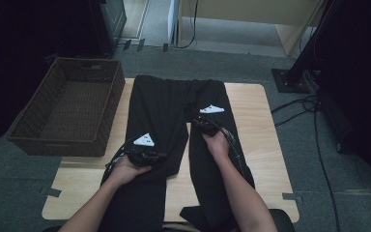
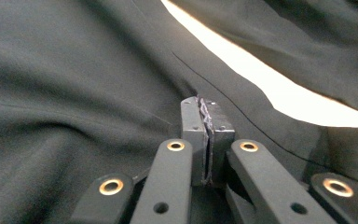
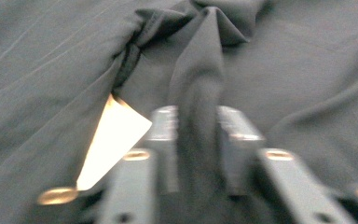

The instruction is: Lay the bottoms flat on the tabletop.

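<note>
A pair of black trousers lies lengthwise on the wooden table, its two legs running toward the person. My left gripper rests on the left leg near its inner edge. In the left gripper view its jaws stand pressed together with their tips on the cloth, and a strip of table shows between the legs. My right gripper sits at the top of the right leg. In the blurred right gripper view a raised ridge of cloth runs down between its jaws, pinched there.
A dark wicker basket stands off the table's left side, on the grey carpet. Cables and a black stand base lie on the floor to the right. Bare wood shows along the table's right and near edges.
</note>
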### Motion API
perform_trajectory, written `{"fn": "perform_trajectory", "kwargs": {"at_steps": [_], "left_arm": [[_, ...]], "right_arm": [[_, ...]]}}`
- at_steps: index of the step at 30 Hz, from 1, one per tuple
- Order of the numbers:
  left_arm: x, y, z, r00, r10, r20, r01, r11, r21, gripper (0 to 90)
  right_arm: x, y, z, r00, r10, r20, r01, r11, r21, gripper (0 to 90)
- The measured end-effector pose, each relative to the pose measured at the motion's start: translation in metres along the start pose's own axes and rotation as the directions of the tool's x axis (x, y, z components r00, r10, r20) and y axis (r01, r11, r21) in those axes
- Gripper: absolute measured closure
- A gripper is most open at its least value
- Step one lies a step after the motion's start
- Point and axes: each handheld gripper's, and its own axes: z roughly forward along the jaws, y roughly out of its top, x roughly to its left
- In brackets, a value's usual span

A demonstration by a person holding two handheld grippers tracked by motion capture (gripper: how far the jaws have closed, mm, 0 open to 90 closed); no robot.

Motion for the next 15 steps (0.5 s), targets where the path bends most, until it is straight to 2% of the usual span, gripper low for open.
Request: {"fn": "perform_trajectory", "kwargs": {"at_steps": [1, 2, 3, 4, 6, 10, 12, 15], "left_arm": [[0.000, 0.000, 0.000, 1.0000, 0.000, 0.000, 0.000, 1.0000, 0.000, 89.1], [0.000, 0.000, 0.000, 1.0000, -0.002, 0.001, 0.002, 1.0000, 0.004, 89.1], [0.002, 0.000, 0.000, 0.9999, -0.011, 0.007, 0.011, 0.9999, 0.004, 88.6], [0.002, 0.000, 0.000, 0.9998, -0.015, 0.010, 0.015, 0.9999, 0.003, 88.4], [0.003, 0.000, 0.000, 0.9997, -0.016, 0.020, 0.016, 0.9998, 0.007, 88.1], [0.001, 0.000, 0.000, 0.9996, -0.003, 0.029, 0.003, 0.9999, 0.010, 87.3], [0.002, 0.001, 0.000, 0.9993, -0.009, 0.037, 0.009, 0.9999, 0.008, 82.2], [0.004, 0.005, -0.001, 0.9994, -0.025, 0.022, 0.025, 0.9997, 0.000, 69.0]], "right_arm": [[0.000, -0.002, -0.002, 0.9999, 0.015, -0.005, -0.015, 1.000, 0.003, 87.0], [0.000, -0.002, -0.002, 0.9999, 0.015, -0.005, -0.015, 1.000, 0.003, 87.0], [0.001, -0.004, -0.007, 0.9985, 0.049, -0.023, -0.049, 0.999, 0.013, 88.2], [0.002, -0.006, -0.010, 0.9978, 0.059, -0.031, -0.058, 0.998, 0.020, 88.5], [0.006, -0.012, -0.018, 0.9976, 0.052, -0.047, -0.051, 0.998, 0.033, 88.6], [0.017, -0.031, -0.037, 0.9964, 0.027, -0.080, -0.026, 1.000, 0.015, 88.7], [0.022, -0.039, -0.045, 0.9950, 0.038, -0.093, -0.038, 0.999, 0.008, 88.7], [0.027, -0.045, -0.051, 0.9953, 0.019, -0.095, -0.019, 1.000, 0.008, 88.7]]}}
